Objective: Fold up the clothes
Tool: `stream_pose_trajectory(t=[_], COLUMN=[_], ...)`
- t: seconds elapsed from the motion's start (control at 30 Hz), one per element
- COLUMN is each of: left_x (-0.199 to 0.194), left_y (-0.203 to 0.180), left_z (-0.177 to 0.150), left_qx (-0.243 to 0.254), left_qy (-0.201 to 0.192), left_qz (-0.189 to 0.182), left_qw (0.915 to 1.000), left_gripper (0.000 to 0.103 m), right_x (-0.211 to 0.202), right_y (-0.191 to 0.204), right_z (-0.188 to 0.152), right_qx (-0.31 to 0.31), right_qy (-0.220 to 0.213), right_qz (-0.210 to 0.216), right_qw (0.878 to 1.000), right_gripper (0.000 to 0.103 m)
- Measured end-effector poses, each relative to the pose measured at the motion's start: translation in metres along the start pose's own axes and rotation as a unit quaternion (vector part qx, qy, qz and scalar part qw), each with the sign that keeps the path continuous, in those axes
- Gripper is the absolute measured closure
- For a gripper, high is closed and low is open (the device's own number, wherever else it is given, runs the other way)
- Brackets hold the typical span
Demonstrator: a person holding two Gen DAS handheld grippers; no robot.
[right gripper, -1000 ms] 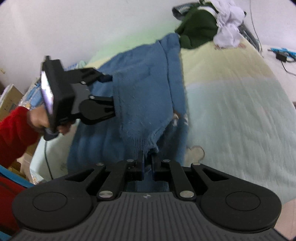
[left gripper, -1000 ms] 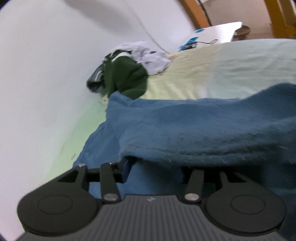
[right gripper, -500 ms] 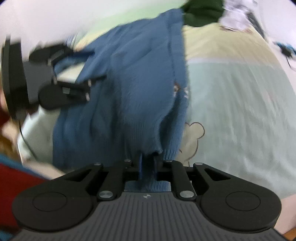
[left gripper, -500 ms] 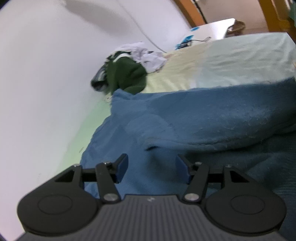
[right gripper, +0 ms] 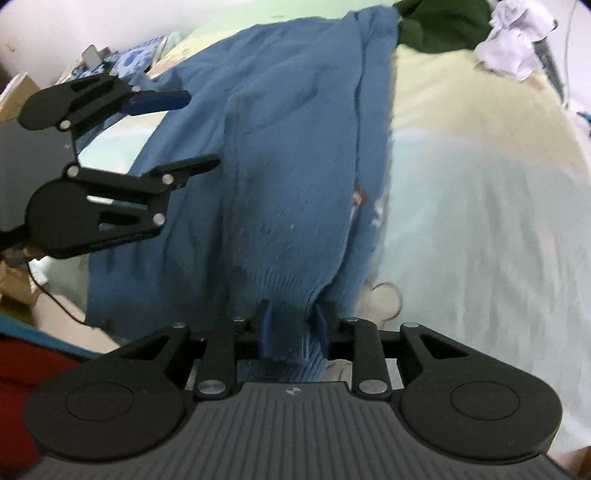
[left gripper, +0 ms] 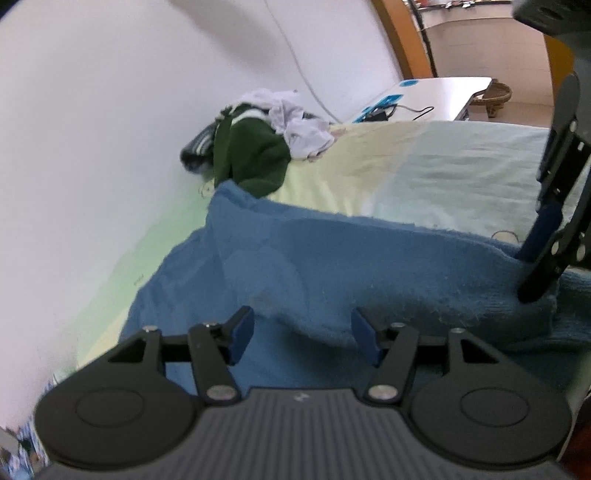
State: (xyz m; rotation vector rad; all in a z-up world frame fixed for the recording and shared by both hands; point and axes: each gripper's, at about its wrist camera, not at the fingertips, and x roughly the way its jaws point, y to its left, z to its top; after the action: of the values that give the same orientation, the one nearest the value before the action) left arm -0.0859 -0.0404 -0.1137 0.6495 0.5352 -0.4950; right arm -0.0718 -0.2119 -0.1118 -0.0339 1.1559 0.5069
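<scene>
Bedsheet (right gripper: 480,206) bears blue sweater (right gripper: 295,155); left gripper (left gripper: 301,334) has released it.

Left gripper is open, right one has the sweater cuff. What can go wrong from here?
1. The right gripper pinches only the ribbed end of the blue sweater; a hard pull may slip it free or stretch the knit.
2. The left gripper is open above the sweater, so nothing pins it; pulling may drag the fold askew.
3. The sweater's far end touches the green garment, which could get dragged along.
</scene>
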Motion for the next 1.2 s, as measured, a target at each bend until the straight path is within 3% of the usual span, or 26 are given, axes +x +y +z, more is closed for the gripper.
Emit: stream_pose_trajectory(t=[0.03, 0.07, 0.23, 0.33, 0.47, 0.77, 0.87, 0.93, 0.97, 1.1, 1.2], left_x=[0.001, 0.002, 0.001, 0.004, 0.01, 0.026, 0.03, 0.029, 0.029, 0.029, 0.029], left_y=[0.0, 0.002, 0.011, 0.011, -0.002, -0.011, -0.007, 0.001, 0.004, 0.015, 0.019], left_z=[-0.001, -0.001, 0.006, 0.013, 0.021, 0.034, 0.036, 0.035, 0.034, 0.027, 0.023], left_qx=[-0.006, -0.011, -0.04, -0.061, -0.053, -0.056, -0.068, -0.083, -0.088, -0.112, -0.129], left_qy=[0.007, 0.011, 0.017, 0.016, 0.015, 0.039, 0.049, 0.058, 0.062, 0.085, 0.094], left_qz=[0.001, 0.002, 0.01, 0.0, -0.007, 0.015, 0.03, 0.044, 0.051, 0.081, 0.094], left_qw=[1.0, 0.9999, 0.999, 0.998, 0.9984, 0.9976, 0.996, 0.9939, 0.9929, 0.9868, 0.9827], left_gripper=[0.039, 0.039, 0.036, 0.036, 0.036, 0.035, 0.035, 0.035, 0.035, 0.032, 0.032], right_x=[0.0, -0.001, -0.026, -0.02, -0.005, -0.002, 0.005, 0.008, 0.007, -0.011, 0.001], right_y=[-0.002, -0.004, -0.009, -0.007, -0.006, -0.018, -0.015, -0.014, -0.014, -0.016, -0.021], right_z=[0.0, 0.001, 0.0, -0.007, -0.014, 0.003, 0.005, 0.008, 0.009, 0.013, 0.01], right_qx=[0.005, 0.011, 0.01, -0.017, -0.03, -0.038, -0.068, -0.084, -0.093, -0.133, -0.141], right_qy=[-0.002, -0.001, -0.006, 0.023, 0.049, 0.051, 0.057, 0.067, 0.07, 0.071, 0.104], right_qz=[0.009, 0.022, 0.074, 0.06, 0.052, 0.138, 0.152, 0.153, 0.157, 0.222, 0.191], right_qw=[1.0, 1.0, 0.997, 0.998, 0.997, 0.988, 0.984, 0.982, 0.981, 0.963, 0.966], right_gripper=[0.094, 0.097, 0.097, 0.097, 0.097, 0.08, 0.08, 0.095, 0.095, 0.095, 0.094])
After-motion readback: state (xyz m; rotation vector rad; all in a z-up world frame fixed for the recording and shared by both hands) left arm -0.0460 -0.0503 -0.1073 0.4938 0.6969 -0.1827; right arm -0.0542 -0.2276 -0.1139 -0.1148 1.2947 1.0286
